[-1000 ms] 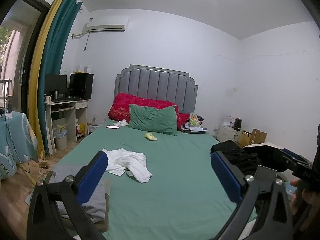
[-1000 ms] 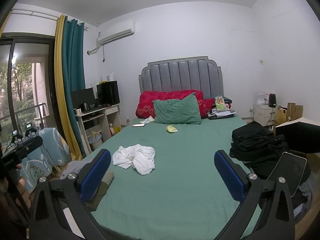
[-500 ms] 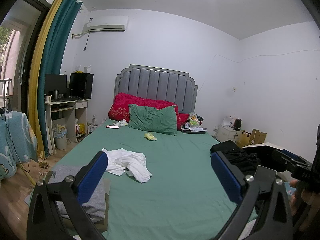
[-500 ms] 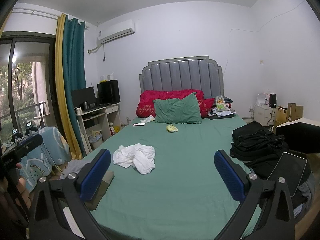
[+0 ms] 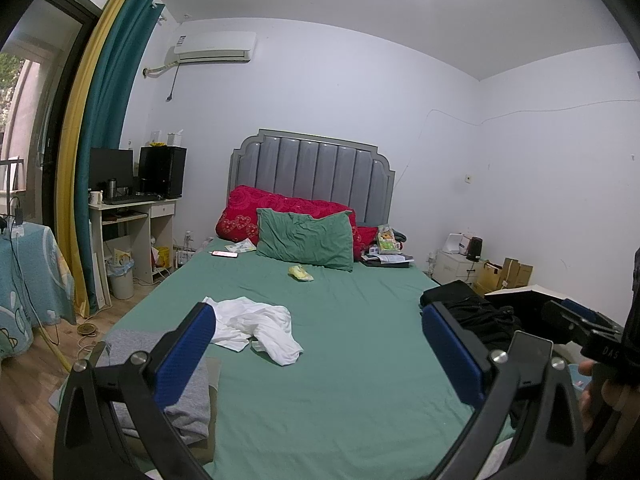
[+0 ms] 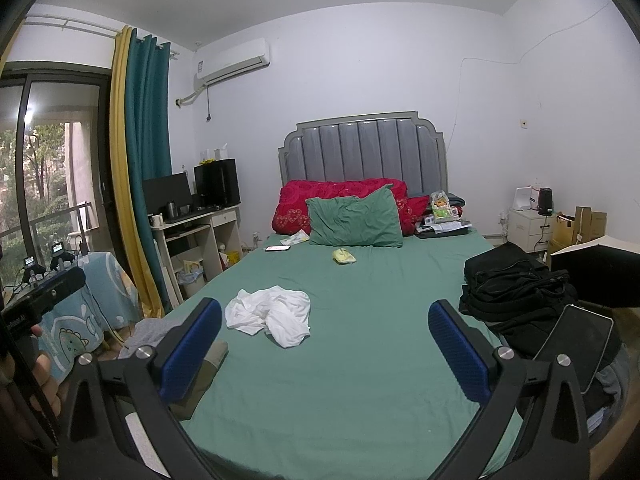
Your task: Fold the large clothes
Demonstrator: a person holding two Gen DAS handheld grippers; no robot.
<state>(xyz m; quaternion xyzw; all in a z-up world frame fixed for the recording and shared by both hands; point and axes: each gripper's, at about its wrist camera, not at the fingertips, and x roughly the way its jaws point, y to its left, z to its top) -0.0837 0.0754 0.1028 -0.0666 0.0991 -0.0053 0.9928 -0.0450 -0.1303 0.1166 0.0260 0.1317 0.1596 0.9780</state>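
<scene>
A crumpled white garment (image 5: 256,326) lies on the green bed sheet (image 5: 340,360), left of the middle; it also shows in the right wrist view (image 6: 272,314). A heap of black clothes (image 6: 516,292) lies at the bed's right edge, also in the left wrist view (image 5: 480,316). Folded grey clothes (image 5: 160,380) sit at the bed's near left corner. My left gripper (image 5: 320,356) is open and empty, held above the foot of the bed. My right gripper (image 6: 326,350) is open and empty, also above the foot of the bed.
A green pillow (image 5: 306,238) and red pillows (image 5: 244,216) lie by the grey headboard. A phone (image 5: 225,254) and a small yellow item (image 5: 301,273) lie on the sheet. A desk with a monitor (image 5: 120,200) stands left. A nightstand and boxes (image 6: 560,224) stand right.
</scene>
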